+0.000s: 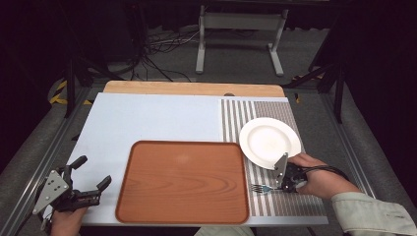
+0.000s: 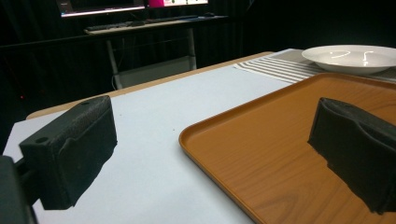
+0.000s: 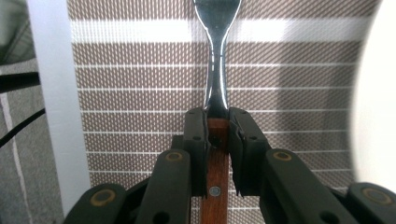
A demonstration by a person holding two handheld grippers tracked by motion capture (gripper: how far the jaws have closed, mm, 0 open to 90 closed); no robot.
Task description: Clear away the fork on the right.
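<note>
A fork (image 3: 217,70) with a steel neck and a brown wooden handle lies over the striped placemat (image 3: 140,93). My right gripper (image 3: 217,135) is shut on that handle, a pad pressing on each side. In the high view the fork (image 1: 260,188) sticks out to the left of the right gripper (image 1: 285,181), just right of the tray. A white plate (image 1: 269,141) rests on the placemat behind it. My left gripper (image 1: 91,177) hovers at the table's front left corner, jaws wide apart with nothing between them; its fingers (image 2: 70,149) frame the tray's near left corner.
A brown wooden tray (image 1: 183,181) lies bare at the front middle of the pale blue table (image 1: 147,118). The striped placemat (image 1: 280,201) covers the table's right part. Beyond the far edge are a metal stand and cables on the floor.
</note>
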